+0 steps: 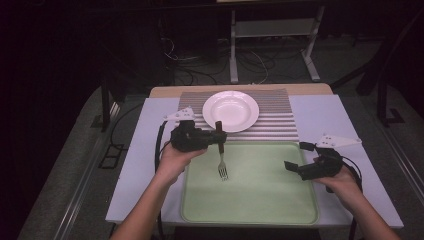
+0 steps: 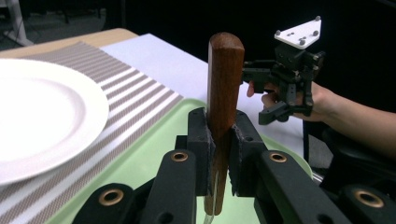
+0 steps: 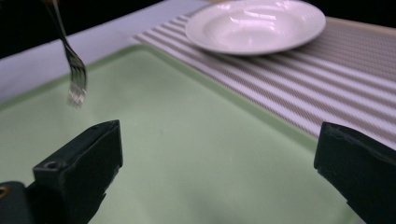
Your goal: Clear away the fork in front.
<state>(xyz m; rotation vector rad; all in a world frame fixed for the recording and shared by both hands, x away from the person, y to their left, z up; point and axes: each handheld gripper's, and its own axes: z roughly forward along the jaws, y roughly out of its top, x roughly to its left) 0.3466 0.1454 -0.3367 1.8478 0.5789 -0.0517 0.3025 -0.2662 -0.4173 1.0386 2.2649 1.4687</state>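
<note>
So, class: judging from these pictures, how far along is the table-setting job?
Done: the plate already sits on the striped mat, and the green tray looks bare. In hand: the left tongs grip the fork by its wooden handle, prongs down, above the tray. The right tongs are open and hold nothing. Left: probably laying the fork beside the plate.

No words, labels, brand marks, numbers or signs can be read anywhere in these views: the white plate [image 1: 230, 110], the striped mat [image 1: 280, 116], the green tray [image 1: 260, 195] and the fork's wooden handle [image 2: 224, 79] all carry plain, unmarked surfaces
</note>
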